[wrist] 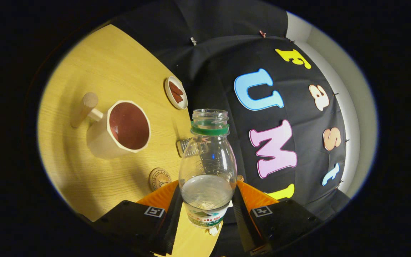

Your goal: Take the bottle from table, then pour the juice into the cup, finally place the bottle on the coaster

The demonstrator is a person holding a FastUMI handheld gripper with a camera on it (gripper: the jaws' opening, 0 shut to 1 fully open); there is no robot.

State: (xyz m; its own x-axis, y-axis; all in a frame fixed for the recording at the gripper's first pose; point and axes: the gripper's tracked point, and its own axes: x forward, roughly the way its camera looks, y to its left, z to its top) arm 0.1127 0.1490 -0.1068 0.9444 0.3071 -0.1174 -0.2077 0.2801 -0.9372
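Bottle (207, 167), clear and uncapped, sits clamped between my gripper (207, 208) fingers, lifted above the wooden table (120, 64). Beyond the fingers stands a cream cup (120, 130) with a wooden handle; a round coaster (160, 178) lies just beside the bottle.
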